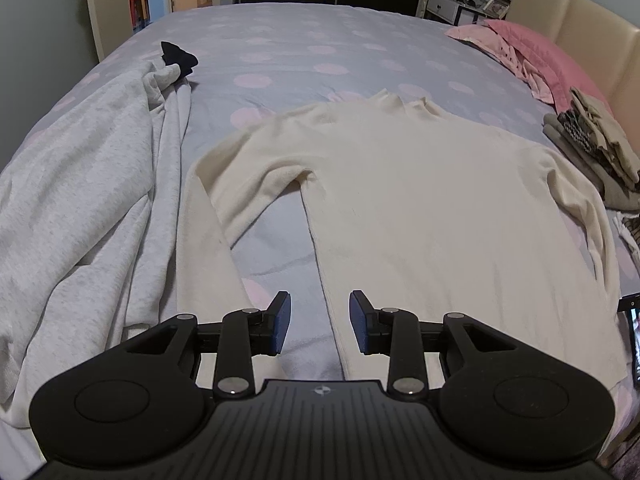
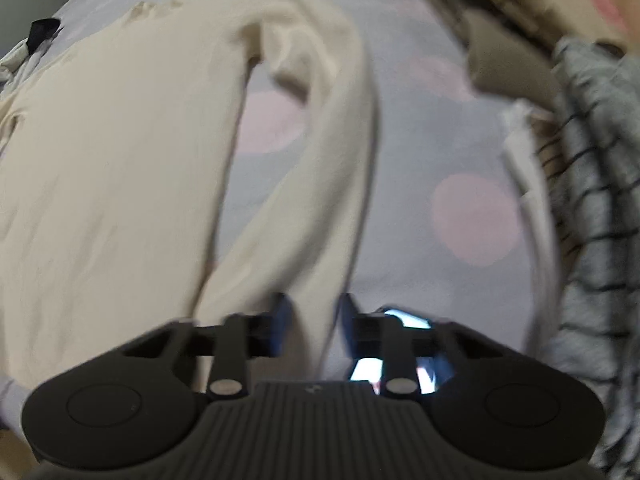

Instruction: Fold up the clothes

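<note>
A cream sweater [image 1: 420, 200] lies flat on the dotted bed [image 1: 300, 40], neck away, sleeves spread. The left gripper [image 1: 320, 322] hovers over its near hem edge, jaws apart, holding nothing. The right gripper [image 2: 314, 330] sits at the end of the sweater's sleeve [image 2: 320, 160], jaws apart with the cuff between them; blur hides whether they touch it. A grey garment [image 1: 80, 200] lies left, folded clothes [image 1: 592, 148] right

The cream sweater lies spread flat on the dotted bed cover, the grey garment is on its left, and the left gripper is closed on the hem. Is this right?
Not quite. In the left wrist view the left gripper is open and holds nothing. The cream sweater does lie flat on the dotted bed cover, with the grey garment on its left.
</note>
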Motion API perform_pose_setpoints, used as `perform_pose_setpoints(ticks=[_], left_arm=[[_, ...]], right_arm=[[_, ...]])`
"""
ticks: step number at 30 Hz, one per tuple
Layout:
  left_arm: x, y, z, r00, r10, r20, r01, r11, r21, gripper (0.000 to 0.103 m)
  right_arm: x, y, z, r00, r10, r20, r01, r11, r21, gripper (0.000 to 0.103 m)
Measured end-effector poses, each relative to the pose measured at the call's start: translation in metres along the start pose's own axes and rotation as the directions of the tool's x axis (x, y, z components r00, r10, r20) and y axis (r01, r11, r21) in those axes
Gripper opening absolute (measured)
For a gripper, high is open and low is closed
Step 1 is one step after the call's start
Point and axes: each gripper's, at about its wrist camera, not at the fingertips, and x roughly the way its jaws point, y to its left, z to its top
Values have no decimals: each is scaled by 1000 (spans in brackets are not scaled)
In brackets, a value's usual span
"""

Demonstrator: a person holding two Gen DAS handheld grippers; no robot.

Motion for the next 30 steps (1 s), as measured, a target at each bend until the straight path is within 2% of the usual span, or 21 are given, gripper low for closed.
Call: perform_pose_setpoints(ticks=[2,4,10,16,22,30], left_arm=[[0,-3,-1,1000,0,1,0,1000,11,30],[-1,-5,-2,1000,-1,3,1,1000,21,30],[-1,-6,0,1000,-10,6,9,1000,17,30],[1,-9,6,1000,-18,9,18,1000,15,30],[3,-12,9,1000,-20,9,20,999,25,30],[10,-8,8,1000,2,-8,-2,1000,15,30]], right_arm=[[3,6,-1,1000,-6,-14,6,1000,-24,21],[2,9,-1,1000,-9,-15,9,999,-34,4],[-28,2,9,999,-26,20,26,1000,-2,3],[-75,-13,35,992,-92,89,90,995,33,3],[-120,-26,78,965,-203,165,199,979,45,3],[-143,-64,130,919,-347,185,330,936,120,3]])
